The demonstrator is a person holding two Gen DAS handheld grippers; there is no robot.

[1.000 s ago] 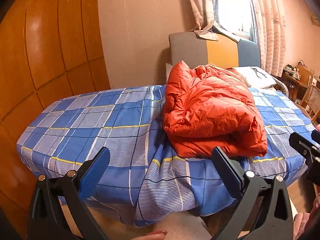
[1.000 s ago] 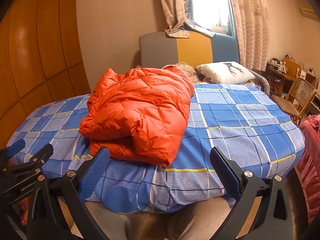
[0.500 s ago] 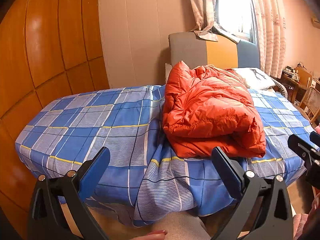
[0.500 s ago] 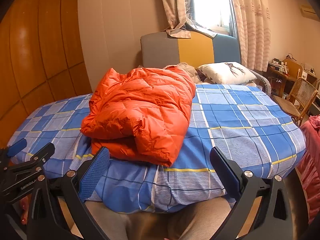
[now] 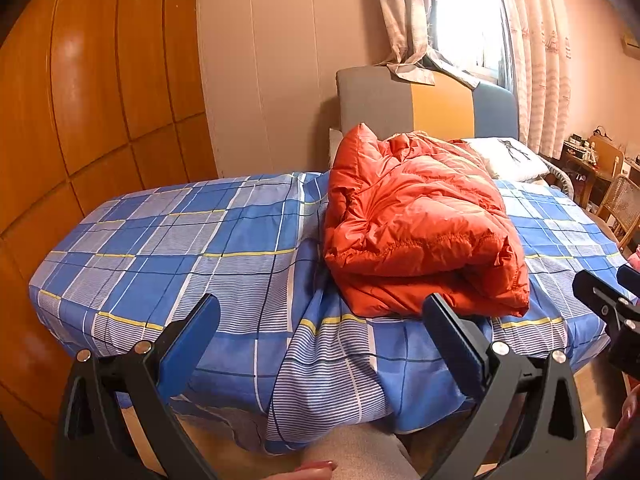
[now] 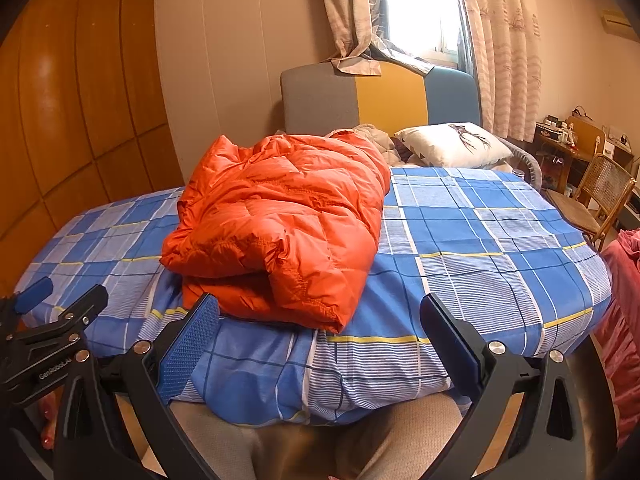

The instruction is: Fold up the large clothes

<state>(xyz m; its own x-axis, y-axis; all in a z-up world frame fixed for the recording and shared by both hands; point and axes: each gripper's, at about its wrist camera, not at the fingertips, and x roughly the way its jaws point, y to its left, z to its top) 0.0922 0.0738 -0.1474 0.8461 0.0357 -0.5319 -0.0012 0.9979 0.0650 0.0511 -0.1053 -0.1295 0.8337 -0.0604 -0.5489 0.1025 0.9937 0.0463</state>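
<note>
Orange puffer jacket (image 5: 416, 224) lies folded in a bundle on bed (image 5: 180, 248), near its foot edge, blue plaid sheet under it, white pillow (image 6: 452, 144) at the headboard end. Left gripper (image 5: 320, 320) and right gripper (image 6: 320, 320) hover off the bed edge, both spread wide, gripping nothing, clear of the jacket.

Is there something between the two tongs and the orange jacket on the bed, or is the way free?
Nothing visible blocks either one. The orange jacket lies folded on the checked bedspread, and only bare bedspread lies between it and the open left tongs and open right tongs. The pillow sits behind, out of the way.
</note>
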